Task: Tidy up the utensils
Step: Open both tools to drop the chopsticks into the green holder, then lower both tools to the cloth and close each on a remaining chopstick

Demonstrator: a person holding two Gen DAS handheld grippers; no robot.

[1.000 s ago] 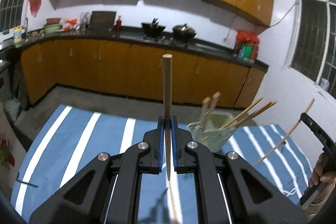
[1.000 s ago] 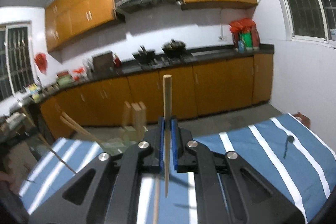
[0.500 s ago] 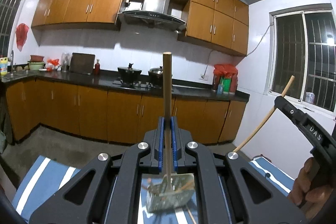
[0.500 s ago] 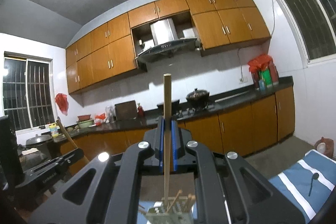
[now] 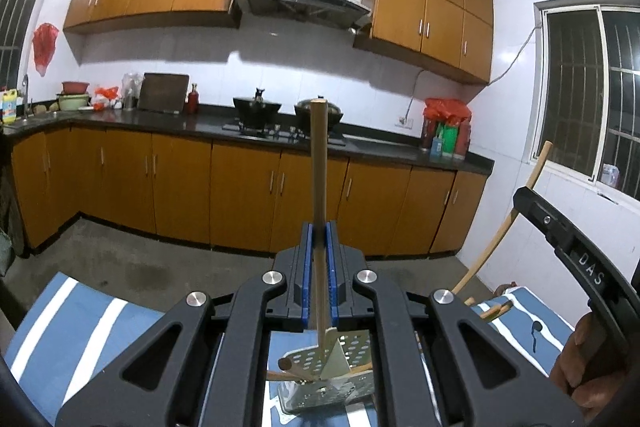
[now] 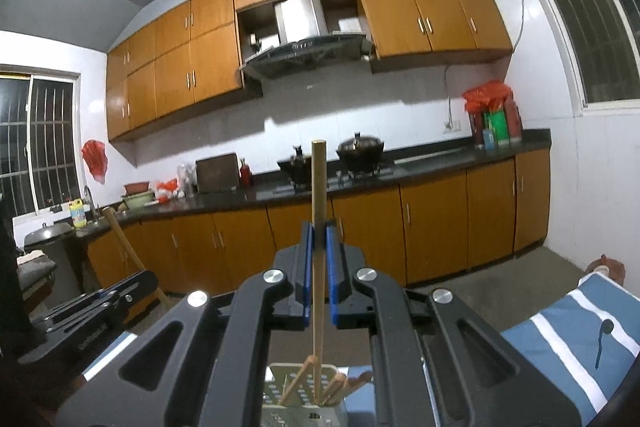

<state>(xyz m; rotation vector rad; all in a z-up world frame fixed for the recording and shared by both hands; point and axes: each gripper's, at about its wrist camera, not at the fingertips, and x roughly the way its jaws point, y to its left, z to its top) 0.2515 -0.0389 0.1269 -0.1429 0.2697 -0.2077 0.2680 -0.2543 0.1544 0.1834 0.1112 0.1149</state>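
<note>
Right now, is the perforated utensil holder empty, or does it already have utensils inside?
Not empty. The perforated utensil holder already has several wooden utensils leaning inside it.

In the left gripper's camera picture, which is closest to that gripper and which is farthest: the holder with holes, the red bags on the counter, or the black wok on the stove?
1. The perforated utensil holder, right below the left gripper.
2. The black wok, across the floor on the stove.
3. The red bags, far right along the counter; nearly as far as the wok, so those two are too close to call.
</note>
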